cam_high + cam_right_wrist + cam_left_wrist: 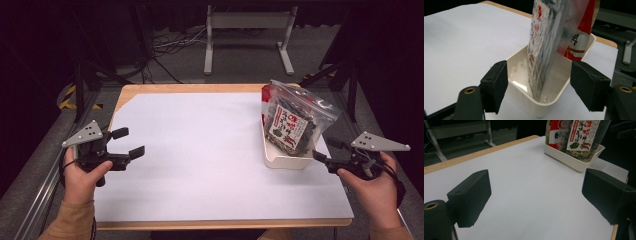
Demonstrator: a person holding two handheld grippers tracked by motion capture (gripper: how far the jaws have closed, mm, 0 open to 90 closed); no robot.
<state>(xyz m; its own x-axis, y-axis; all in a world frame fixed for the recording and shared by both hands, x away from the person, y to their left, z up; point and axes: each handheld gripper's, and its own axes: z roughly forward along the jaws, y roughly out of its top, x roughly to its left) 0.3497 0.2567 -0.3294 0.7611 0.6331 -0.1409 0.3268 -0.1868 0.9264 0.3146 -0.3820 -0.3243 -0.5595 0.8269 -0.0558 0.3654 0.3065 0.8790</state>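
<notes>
A clear zip-top snack bag (296,120) stands on edge in a white plastic bin (280,159) at the right side of the table (200,160), leaning against a red packet (266,98) that stands behind it toward the far end of the bin. The bin's walls and the packet prop it up, which is probably why it keeps upright with nothing gripping it. The bag holds a dark, shredded dried food, and a white label with red and black characters and a small red chilli drawing faces the near left. In the right gripper view its transparent film looks crinkled and tapers down to the bin floor. The right gripper (325,152) sits just off the bin's near right corner, jaws spread wide with nothing between the pads; in its own view the bin corner and the bag's lower edge lie ahead of the open jaws, so it appears to have let the bag go there. The left gripper (129,142) hovers over the left edge of the white sheet covering the table, well apart from the bin, jaws also parted and empty, seemingly idle.
</notes>
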